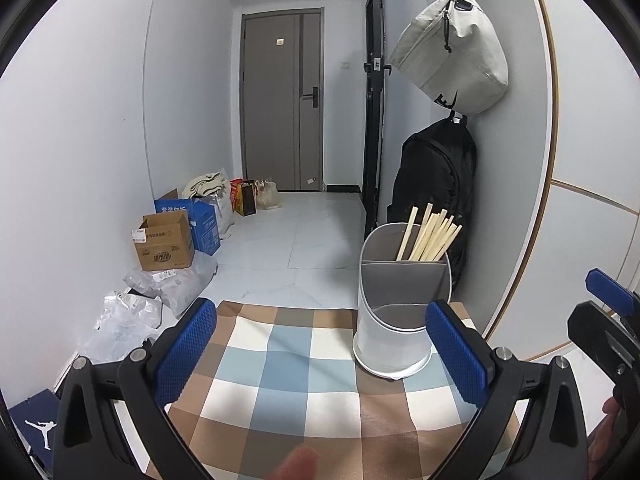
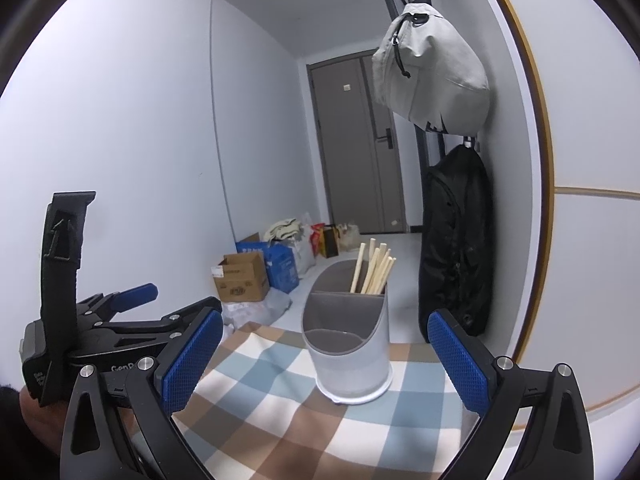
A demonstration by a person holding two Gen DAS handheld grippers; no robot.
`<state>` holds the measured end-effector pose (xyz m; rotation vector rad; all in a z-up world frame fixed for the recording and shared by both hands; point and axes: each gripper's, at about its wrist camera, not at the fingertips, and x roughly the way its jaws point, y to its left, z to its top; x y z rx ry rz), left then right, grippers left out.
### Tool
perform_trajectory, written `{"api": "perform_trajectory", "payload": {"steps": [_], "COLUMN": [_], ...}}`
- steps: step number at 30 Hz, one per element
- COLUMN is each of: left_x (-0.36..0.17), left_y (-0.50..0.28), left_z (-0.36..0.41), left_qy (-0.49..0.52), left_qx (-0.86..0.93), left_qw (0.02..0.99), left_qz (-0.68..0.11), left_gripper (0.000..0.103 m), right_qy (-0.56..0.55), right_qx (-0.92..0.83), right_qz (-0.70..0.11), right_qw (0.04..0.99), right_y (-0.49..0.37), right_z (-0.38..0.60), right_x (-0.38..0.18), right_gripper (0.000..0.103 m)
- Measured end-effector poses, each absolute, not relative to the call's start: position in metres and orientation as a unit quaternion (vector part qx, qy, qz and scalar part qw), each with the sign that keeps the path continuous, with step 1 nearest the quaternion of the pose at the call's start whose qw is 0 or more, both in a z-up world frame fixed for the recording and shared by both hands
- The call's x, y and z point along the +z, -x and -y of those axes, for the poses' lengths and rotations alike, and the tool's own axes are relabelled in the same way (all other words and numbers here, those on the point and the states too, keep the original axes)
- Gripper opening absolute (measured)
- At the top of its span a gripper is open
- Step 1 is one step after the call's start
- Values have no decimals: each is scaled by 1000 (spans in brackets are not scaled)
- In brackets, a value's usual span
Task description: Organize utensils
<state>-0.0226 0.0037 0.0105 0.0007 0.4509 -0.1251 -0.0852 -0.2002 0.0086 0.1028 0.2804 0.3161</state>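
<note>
A white utensil holder (image 1: pixel 394 332) with grey compartments stands upright on the checked tablecloth (image 1: pixel 288 380), near its far right corner. Several wooden chopsticks (image 1: pixel 430 236) stick up from its back compartment; the front compartments look empty. My left gripper (image 1: pixel 320 352) is open, nothing between its blue pads, with the holder just left of the right pad. In the right wrist view the same holder (image 2: pixel 350 344) and chopsticks (image 2: pixel 374 268) sit between the open fingers of my right gripper (image 2: pixel 324 356), farther off. Neither gripper holds anything.
Cardboard boxes (image 1: pixel 164 246), plastic bags (image 1: pixel 132 308) and other bags lie on the floor along the left wall. A black backpack (image 1: pixel 436 184) and a grey bag (image 1: pixel 452 48) hang on the right wall behind the holder. A grey door (image 1: pixel 282 100) closes the hallway.
</note>
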Motion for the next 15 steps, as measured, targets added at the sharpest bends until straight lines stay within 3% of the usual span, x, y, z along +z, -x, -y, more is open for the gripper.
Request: {"api": "perform_trajectory", "payload": {"steps": [15], "left_x": [9], "left_y": [20], "left_z": [-6], "left_qy": [14], "left_qx": [-52], "left_qw": [972], "left_qz": [-230], "left_gripper": [101], "right_qy": [-43], "right_qx": [153], "right_qz": [-142], "right_qw": [977], "right_y": [86], "right_z": [202], "right_x": [7], "right_gripper": [103]}}
